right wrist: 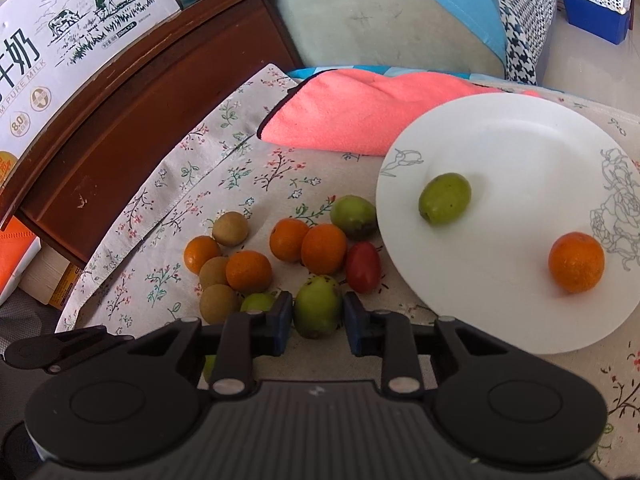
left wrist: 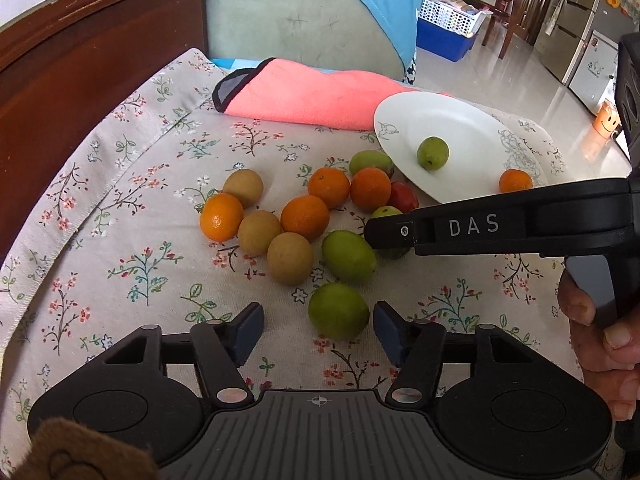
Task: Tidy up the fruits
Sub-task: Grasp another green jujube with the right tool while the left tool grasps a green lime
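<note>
Glossy white plate; matt floral cloth; fuzzy pink towel; varnished wood headboard.

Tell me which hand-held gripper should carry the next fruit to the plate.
Right. The right hand-held gripper already brackets a green fruit beside the white plate. The left hand-held gripper only straddles another green fruit, farther from it.

We are looking at the left gripper, showing a matte black body with a ribbed grey centre panel, two round black discs at its sides, silver pivot screws on the linkage arms and dark blue pads on its fingers. The right gripper is showing the same build, and from the left wrist view its long black side is carrying the white letters DAS beside a small silver screw.
</note>
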`<act>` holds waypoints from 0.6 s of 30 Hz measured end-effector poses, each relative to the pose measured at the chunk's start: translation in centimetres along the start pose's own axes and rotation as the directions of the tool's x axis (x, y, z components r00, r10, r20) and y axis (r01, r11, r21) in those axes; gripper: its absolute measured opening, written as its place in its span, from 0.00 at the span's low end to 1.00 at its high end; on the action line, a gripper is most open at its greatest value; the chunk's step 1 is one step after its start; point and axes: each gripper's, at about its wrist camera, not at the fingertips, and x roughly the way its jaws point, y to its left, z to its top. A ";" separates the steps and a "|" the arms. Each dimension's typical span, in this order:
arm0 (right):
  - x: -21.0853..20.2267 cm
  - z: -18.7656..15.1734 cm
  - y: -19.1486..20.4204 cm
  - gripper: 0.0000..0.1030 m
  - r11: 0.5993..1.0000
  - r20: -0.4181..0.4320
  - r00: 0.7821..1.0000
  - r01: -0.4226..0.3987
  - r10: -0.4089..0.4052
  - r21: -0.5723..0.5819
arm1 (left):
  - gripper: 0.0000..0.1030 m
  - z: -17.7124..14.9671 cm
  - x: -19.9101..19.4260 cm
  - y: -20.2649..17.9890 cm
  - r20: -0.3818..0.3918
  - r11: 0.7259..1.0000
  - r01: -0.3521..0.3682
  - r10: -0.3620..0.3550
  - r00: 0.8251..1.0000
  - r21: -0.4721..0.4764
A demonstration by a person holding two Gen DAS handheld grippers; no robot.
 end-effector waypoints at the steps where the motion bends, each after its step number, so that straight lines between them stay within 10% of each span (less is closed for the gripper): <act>1: 0.0 0.0 0.0 0.27 1.000 0.000 1.000 0.000 0.000 0.001 | 0.48 0.0 0.0 -0.1 0.003 1.000 0.001 -0.001 1.000 0.006; 6: -0.1 0.0 0.0 0.27 1.000 -0.001 1.000 -0.001 0.001 0.002 | 0.29 -0.1 -0.1 -0.2 0.016 1.000 0.031 -0.031 0.999 -0.007; 18: -1.0 -0.1 0.0 0.27 1.000 0.014 1.000 -0.008 0.008 -0.012 | 0.29 0.4 -1.2 -0.3 0.072 1.000 -0.002 0.004 0.997 -0.019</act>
